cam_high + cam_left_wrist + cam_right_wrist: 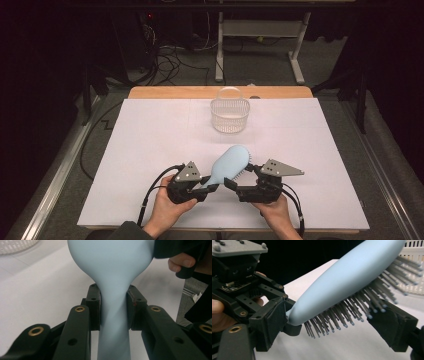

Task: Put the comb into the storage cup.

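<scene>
Right now my left tongs (209, 189) are clamped on the brush (229, 165) by its handle, both pads pressed flat against the neck, so the brush sits lifted just above the table (150, 150). Its long axis runs straight out from those jaws, up and away toward the basket (230, 115), which stands well ahead of both tongs. My right tongs (231, 184) stand open beside the head: one jaw lies under the bristles (352, 312), the other by the near end of the head, neither pressing. The left hand (167, 210) has the brush, and the right is just beside it. No brand, label or writing is readable on anything.
</scene>
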`<state>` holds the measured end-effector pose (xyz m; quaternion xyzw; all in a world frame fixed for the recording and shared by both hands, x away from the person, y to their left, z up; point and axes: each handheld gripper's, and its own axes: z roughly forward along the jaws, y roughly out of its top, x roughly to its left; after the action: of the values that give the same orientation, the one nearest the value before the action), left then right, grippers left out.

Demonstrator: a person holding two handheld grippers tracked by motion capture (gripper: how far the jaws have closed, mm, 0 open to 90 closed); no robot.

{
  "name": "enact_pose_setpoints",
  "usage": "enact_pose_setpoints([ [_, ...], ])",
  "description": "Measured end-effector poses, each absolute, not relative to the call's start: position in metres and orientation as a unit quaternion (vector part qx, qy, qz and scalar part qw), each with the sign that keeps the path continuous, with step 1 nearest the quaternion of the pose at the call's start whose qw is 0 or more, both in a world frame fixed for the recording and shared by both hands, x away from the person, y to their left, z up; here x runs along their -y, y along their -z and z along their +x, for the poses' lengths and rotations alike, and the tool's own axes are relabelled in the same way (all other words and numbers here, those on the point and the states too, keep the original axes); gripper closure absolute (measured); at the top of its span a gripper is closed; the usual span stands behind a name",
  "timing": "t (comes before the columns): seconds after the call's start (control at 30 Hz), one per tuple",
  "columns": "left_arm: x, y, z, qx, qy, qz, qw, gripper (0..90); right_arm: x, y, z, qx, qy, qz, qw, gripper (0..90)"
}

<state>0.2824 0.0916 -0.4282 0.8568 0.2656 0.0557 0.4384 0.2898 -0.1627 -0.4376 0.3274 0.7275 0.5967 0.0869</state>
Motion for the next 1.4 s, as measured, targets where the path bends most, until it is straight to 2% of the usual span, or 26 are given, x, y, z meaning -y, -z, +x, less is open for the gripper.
enact_pose_setpoints([
  [0.53,-0.087,0.428,0.279,-0.259,-0.064,0.858,0.438,69.3,0.15,0.44,0.297,-0.724,-0.593,0.343,0.082,17.8],
  [1.07,-0.087,0.424,0.279,-0.262,-0.068,0.855,0.443,69.2,0.148,0.431,0.303,-0.729,-0.581,0.358,0.044,26.6],
  [1.4,-0.089,0.42,0.279,-0.26,-0.071,0.852,0.448,69.2,0.148,0.42,0.305,-0.742,-0.57,0.353,0.02,35.9],
])
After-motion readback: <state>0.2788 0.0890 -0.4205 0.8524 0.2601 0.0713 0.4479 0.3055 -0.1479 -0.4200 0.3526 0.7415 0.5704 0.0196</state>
